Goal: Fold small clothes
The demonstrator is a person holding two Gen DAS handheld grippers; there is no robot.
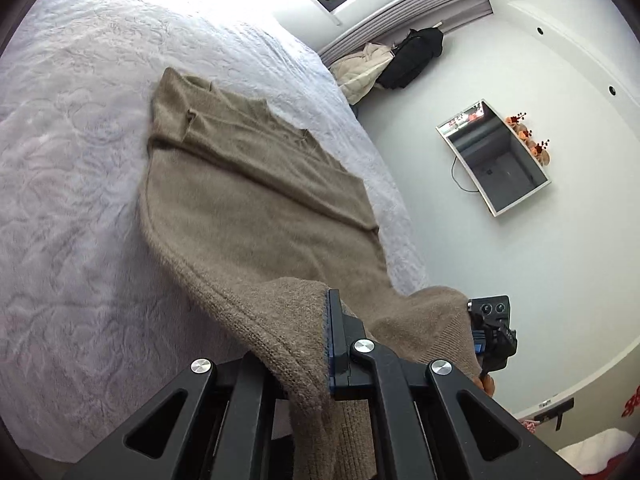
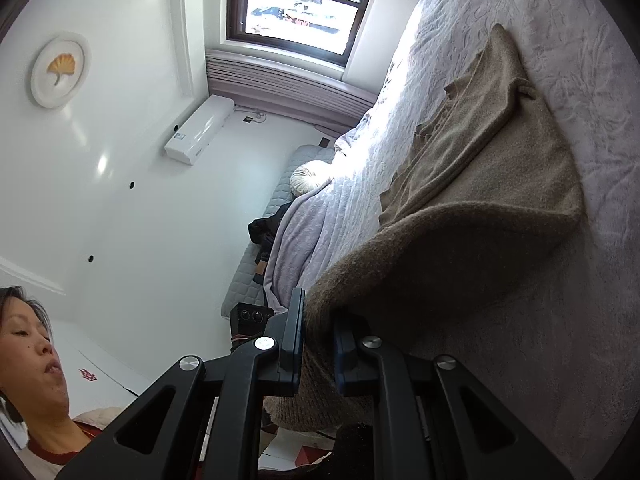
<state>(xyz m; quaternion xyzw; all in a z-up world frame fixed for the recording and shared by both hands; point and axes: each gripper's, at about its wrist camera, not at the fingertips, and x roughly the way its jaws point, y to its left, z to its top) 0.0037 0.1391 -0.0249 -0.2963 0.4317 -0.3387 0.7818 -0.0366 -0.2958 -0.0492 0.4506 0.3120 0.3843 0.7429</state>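
Note:
A taupe knitted sweater (image 1: 256, 200) lies spread on a pale lilac bedspread (image 1: 80, 160), its sleeves folded in across the body. My left gripper (image 1: 320, 316) is shut on one corner of the ribbed hem; the cloth drapes over one finger and hides it. My right gripper (image 1: 490, 328) shows beside it, holding the other hem corner. In the right wrist view my right gripper (image 2: 320, 320) is shut on the sweater (image 2: 480, 200) hem, which bunches between its fingers. The near hem is lifted off the bedspread (image 2: 560, 360); the far part rests flat.
A framed screen (image 1: 496, 160) hangs on the white wall, with a pile of a cream jacket and a black bag (image 1: 400, 64) by the bed's far corner. A window (image 2: 300, 4), an air conditioner (image 2: 200, 128) and a person (image 2: 32, 360) show in the right wrist view.

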